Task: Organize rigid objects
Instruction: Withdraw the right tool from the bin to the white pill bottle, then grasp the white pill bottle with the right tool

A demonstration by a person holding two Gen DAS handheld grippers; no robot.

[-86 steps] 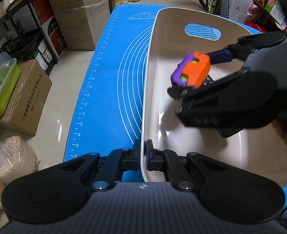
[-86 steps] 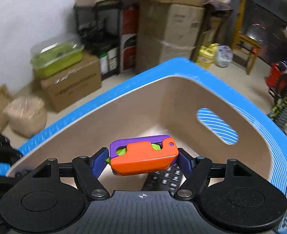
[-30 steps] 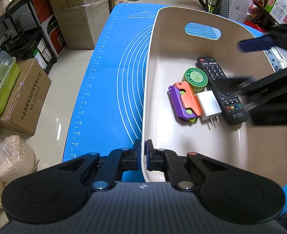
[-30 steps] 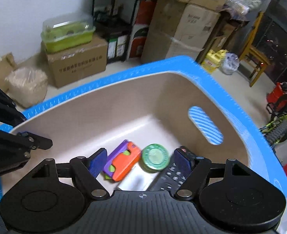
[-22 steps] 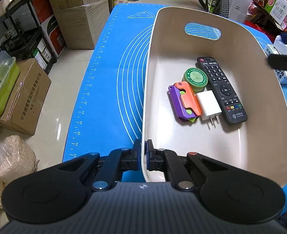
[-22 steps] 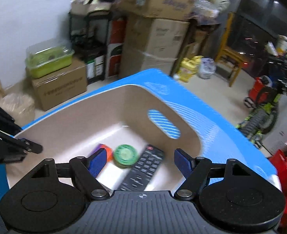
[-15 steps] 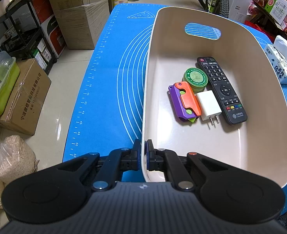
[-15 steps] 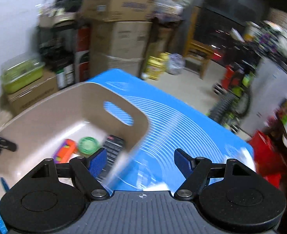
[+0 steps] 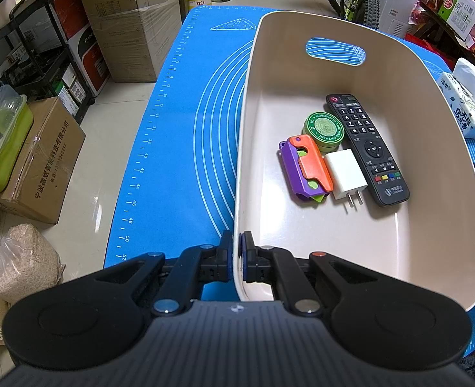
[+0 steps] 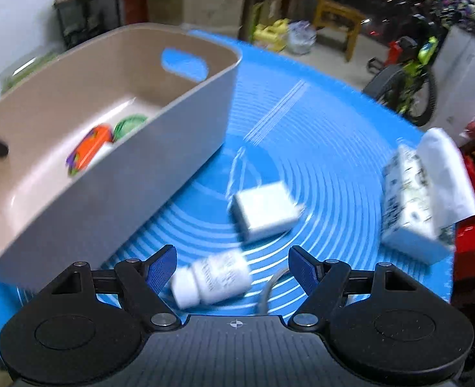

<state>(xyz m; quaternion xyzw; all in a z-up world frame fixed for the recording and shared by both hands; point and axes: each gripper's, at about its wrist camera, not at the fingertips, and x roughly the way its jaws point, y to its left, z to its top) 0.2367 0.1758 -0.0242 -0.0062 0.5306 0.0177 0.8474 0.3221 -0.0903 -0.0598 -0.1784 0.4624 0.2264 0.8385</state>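
Left gripper (image 9: 237, 254) jaws are clamped on the bin (image 9: 360, 29) rim so it won't slide. Right gripper (image 10: 232, 267) jaws spread empty over the white bottle (image 10: 211, 279) on the desk, lining up my next grab.

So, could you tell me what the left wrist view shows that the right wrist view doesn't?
Only the left wrist view shows the remote and a white charger inside the bin, and the left gripper shut on the bin's rim. Only the right wrist view shows the open right gripper, a white bottle and another charger on the mat. Both show the bin, orange-purple toy, green tin and tissue pack.
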